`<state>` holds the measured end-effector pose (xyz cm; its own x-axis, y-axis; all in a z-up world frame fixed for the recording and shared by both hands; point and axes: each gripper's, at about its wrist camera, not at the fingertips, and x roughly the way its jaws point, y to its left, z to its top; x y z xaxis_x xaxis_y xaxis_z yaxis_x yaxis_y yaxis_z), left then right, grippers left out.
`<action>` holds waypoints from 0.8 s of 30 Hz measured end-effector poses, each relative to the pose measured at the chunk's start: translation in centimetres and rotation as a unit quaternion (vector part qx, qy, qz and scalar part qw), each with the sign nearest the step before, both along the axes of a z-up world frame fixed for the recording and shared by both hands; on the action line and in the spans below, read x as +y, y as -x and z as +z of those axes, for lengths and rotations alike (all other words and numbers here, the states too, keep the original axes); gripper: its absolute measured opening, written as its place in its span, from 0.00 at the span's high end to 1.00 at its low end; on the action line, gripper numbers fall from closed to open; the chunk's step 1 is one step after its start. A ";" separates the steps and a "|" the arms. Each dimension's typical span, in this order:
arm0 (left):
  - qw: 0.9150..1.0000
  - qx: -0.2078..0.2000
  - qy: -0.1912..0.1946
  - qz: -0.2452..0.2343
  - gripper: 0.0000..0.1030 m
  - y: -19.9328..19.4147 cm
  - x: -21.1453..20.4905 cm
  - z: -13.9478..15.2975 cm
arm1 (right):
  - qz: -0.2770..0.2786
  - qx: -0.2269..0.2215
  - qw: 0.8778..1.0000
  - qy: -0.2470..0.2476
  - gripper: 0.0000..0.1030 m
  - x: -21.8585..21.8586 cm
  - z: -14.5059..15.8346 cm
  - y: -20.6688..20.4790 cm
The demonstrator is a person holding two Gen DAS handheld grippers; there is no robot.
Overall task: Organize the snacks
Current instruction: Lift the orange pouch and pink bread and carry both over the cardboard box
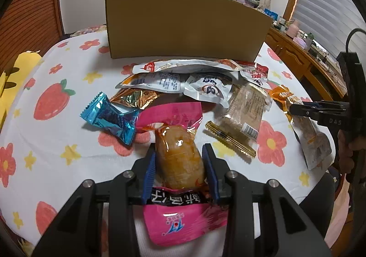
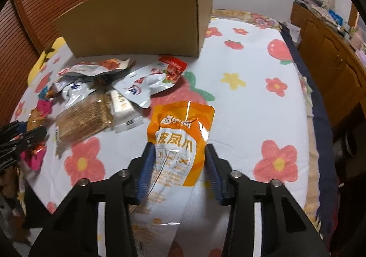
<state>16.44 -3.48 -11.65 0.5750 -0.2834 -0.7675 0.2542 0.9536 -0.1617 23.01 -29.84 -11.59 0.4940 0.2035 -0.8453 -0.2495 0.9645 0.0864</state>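
Item 1, cardboard box (image 1: 183, 26): stood upright at far side of bed (image 1: 57, 142), on the fruit-and-flower blanket. Open side faced away from both cams; contents couldn't be told. No snack seen poking above its rim.

Item 2, snack pile: all visible snacks lay loose on the blanket in front of box, none seen inside it. Judged early in task, sorting barely begun, most still to go.
- white/red pouches (image 1: 196, 67), approx. three or four, overlapping, just in front of box.
- blue foil candy (image 1: 109, 117), left of pile, apart from box.
- gold foil wrapper (image 1: 135, 98), partly under pink pack.
- clear-wrapped biscuit bar (image 1: 244, 113), right of centre, touching the white pouches.

Item 3, pink-wrapped snack (image 1: 178, 156): lay on blanket nearest cam. Left gripper (image 1: 180, 154) had its jaws pinching the clear brown-filled middle, blue pads on both sides; pack not visibly lifted.

Item 4, orange pouch (image 2: 180, 140): to right of pile, well apart from box. Right gripper (image 2: 179, 156) straddled its lower half; left pad touched the edge, right pad showed a slim gap, so jaws part-closed, not yet a firm pinch. In left cam it looked close on that pouch; uncertain.

Remaining, judged: both packs to be carried to box, then rest of pile, approx. eight pcs.
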 end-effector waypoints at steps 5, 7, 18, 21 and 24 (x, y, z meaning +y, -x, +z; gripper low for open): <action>1.000 -0.008 0.000 -0.004 0.64 0.3 -0.2 0.3 | 0.010 0.001 1.000 0.003 0.67 0.5 0.3 0.1; 1.000 -0.015 0.000 -0.005 0.64 0.5 -0.2 0.6 | 0.013 0.000 1.000 0.002 0.67 0.5 0.4 0.2; 0.998 -0.060 0.008 -0.009 0.64 1.3 -0.4 3.3 | 0.020 -0.055 0.998 0.006 0.68 0.9 3.5 2.0; 0.997 -0.075 0.008 -0.015 0.64 1.4 -0.5 4.5 | 0.025 -0.074 0.997 0.004 0.67 1.1 4.9 2.3; 0.995 -0.093 0.002 -0.023 0.64 1.0 -0.5 5.9 | 0.034 -0.095 0.995 0.001 0.67 1.4 6.5 2.3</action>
